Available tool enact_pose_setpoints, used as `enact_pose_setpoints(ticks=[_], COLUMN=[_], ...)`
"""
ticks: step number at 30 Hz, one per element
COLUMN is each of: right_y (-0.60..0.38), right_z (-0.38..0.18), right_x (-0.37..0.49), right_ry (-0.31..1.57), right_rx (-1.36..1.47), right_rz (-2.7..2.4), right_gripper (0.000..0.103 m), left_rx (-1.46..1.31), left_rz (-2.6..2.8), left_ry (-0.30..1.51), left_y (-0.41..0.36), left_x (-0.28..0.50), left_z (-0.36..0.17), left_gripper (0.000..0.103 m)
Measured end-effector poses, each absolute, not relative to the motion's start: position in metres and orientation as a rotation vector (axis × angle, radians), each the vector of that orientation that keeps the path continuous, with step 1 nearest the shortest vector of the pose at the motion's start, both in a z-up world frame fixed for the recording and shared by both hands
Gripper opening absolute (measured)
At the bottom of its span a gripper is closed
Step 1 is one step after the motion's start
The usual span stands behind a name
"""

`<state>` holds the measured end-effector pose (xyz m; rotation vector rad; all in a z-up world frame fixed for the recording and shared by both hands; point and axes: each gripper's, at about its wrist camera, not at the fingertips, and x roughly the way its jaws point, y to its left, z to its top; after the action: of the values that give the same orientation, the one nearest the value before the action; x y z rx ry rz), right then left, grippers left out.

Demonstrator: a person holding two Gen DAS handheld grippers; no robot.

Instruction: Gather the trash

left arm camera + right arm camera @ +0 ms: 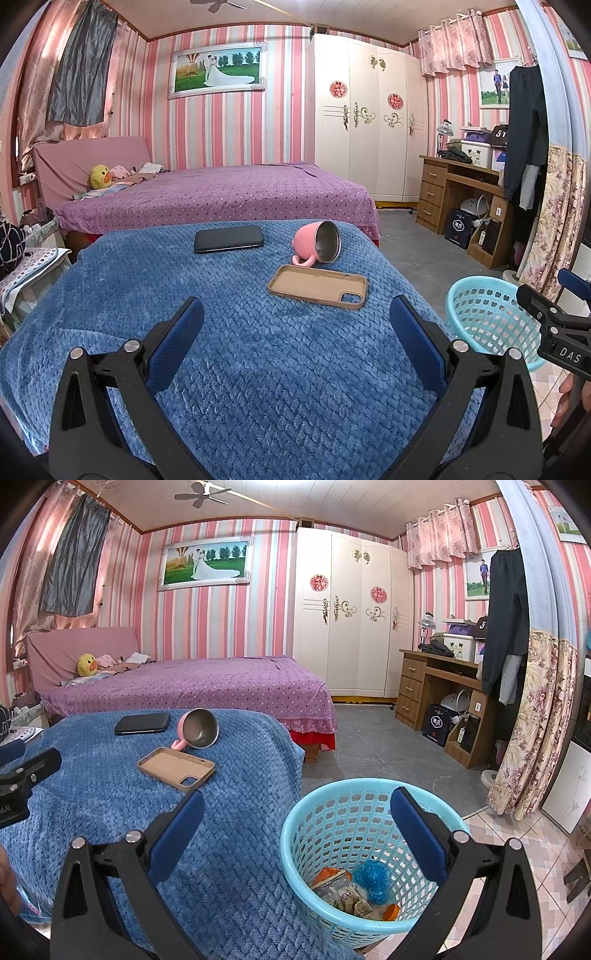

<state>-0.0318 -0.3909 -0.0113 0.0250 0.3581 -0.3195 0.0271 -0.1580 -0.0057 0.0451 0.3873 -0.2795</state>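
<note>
Both tongs spread wide, empty: left tongs (295, 321) over blue tabletop (258, 369), right tongs (295, 812) above trash-filled basket (295, 834).

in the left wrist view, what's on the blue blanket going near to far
tan phone case → pink mug lying on its side → black phone

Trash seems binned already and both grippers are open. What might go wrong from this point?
1. The pink mug lies tipped on its side near the blanket's far edge; a nudge might roll it off.
2. The phone case and black phone could be mistaken for trash.
3. The right hand-held gripper hangs over the basket rim and could tip it.
</note>
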Motion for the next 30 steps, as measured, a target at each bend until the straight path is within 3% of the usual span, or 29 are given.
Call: enact_pose_setpoints(ticks=[30], right_y=[-0.3907], right_z=[-0.0119], right_x=[-0.0321], right_ry=[0.357], right_rx=[0.025], right_rz=[-0.32], right_gripper=[0.098], left_rx=[0.044], left_rz=[-0.28], left_ry=[0.393], left_y=[-0.1591], left_x=[0.0251], left_z=[-0.0077], left_gripper=[0.097])
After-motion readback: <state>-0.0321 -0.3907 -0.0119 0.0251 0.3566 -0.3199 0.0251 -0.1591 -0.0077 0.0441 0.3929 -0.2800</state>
